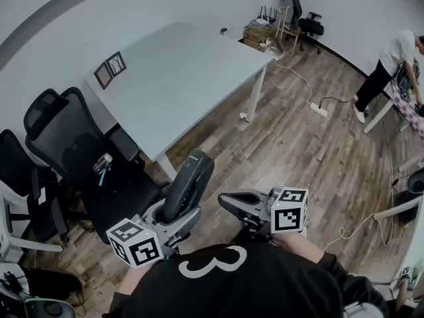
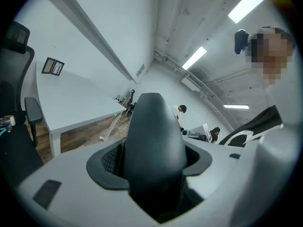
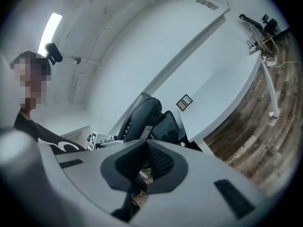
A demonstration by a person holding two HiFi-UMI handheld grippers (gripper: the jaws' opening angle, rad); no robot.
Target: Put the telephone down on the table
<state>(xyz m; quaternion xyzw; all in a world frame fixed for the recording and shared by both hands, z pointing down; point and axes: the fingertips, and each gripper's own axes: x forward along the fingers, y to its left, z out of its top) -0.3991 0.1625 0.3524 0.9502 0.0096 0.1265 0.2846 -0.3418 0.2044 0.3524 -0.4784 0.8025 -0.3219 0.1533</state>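
**Telephone riding in left gripper, not on table yet**

Left gripper (image 1: 177,212) is clamping the dark telephone (image 1: 189,184) by its lower end, pads pressing both sides. The handset is sticking up and leaning away from the person. It is hanging in the air over the wood floor (image 1: 298,151), just off the near corner of the white table (image 1: 179,71), touching neither. Right gripper (image 1: 228,203) is sitting beside it with jaw tips meeting and nothing between them. The table is carrying two small dark-framed cards (image 1: 110,69) near its far-left edge. The black office chair (image 1: 79,144) is holding a small object (image 1: 103,163) on its seat; too small to tell what.
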